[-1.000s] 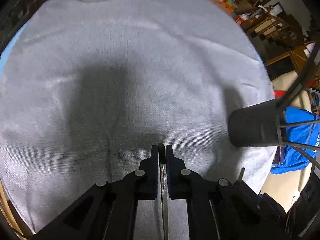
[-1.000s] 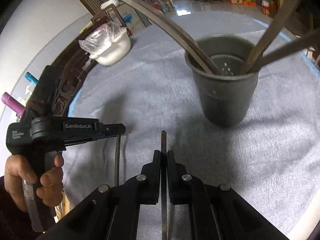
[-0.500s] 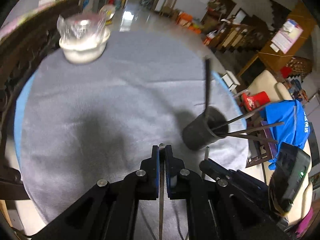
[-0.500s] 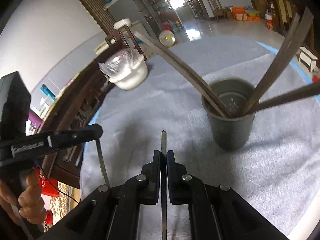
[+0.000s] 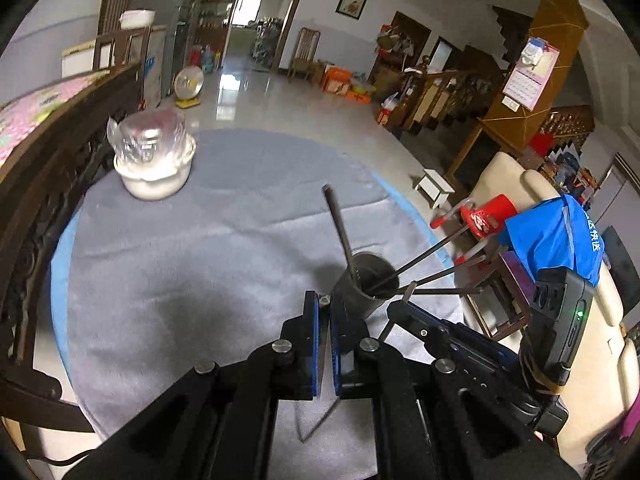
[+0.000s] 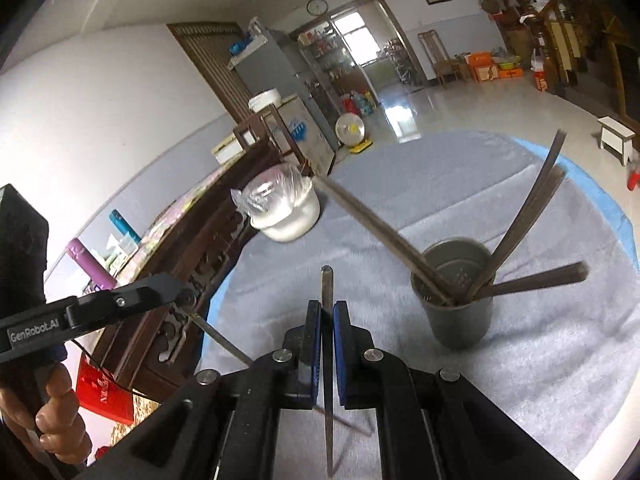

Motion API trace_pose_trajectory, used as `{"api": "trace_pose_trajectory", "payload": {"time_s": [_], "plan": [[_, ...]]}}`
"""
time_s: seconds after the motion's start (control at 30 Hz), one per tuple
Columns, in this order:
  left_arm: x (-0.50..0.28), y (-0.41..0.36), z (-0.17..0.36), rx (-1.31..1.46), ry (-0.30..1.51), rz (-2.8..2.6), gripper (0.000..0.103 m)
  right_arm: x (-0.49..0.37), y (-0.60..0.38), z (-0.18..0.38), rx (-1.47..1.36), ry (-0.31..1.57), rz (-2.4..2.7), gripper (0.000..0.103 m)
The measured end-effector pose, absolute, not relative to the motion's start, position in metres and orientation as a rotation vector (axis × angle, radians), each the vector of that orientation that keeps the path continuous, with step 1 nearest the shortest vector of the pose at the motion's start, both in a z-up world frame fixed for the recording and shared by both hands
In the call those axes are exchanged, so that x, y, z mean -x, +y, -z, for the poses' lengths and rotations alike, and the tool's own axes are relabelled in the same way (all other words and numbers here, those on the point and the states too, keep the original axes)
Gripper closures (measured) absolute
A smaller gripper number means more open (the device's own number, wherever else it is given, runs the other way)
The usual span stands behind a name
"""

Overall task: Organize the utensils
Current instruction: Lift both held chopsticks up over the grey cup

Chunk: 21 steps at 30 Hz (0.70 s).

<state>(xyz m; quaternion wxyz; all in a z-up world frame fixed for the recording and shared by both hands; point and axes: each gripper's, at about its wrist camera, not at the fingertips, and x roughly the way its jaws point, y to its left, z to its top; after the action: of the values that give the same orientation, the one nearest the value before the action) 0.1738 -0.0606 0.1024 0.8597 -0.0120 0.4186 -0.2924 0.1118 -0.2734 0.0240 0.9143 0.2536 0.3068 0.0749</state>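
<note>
1. Right wrist view: the right gripper (image 6: 327,334) is clamped on a thin metal utensil (image 6: 327,300) whose tip stands up past the pads.
2. Left wrist view: the left gripper (image 5: 324,334) is likewise clamped on a thin utensil (image 5: 325,301) — only its tip shows.
3. The dark cup (image 6: 459,296) stands on the grey cloth (image 6: 540,360) ahead, already holding four utensils.
4. Handling, as judged: light, stiff, smooth — liable to pivot between the pads. Grip mid-shaft; lower end-first into the cup.

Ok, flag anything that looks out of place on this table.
Nothing spilled or damaged. The utensils splay out of the dark holder at steep, uneven angles. The white bowl wears loose, crumpled plastic.
</note>
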Motion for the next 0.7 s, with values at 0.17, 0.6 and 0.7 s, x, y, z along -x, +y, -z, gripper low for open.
{"api": "trace_pose_trajectory", "payload": {"time_s": [0.17,0.6,0.7], "plan": [[-0.171,-0.065,-0.112,0.022,0.845,0.603,0.098,-0.104,-0.28,-0.037,-0.514,0.596,-0.148,0.096],[-0.169,-0.075,-0.14,0.031,0.779,0.596,0.098,-0.089,-0.312,-0.092,-0.48,0.468,-0.085,0.097],[-0.169,-0.078,-0.151,0.03,0.749,0.591,0.098,-0.085,-0.319,-0.107,-0.468,0.431,-0.065,0.097]]}}
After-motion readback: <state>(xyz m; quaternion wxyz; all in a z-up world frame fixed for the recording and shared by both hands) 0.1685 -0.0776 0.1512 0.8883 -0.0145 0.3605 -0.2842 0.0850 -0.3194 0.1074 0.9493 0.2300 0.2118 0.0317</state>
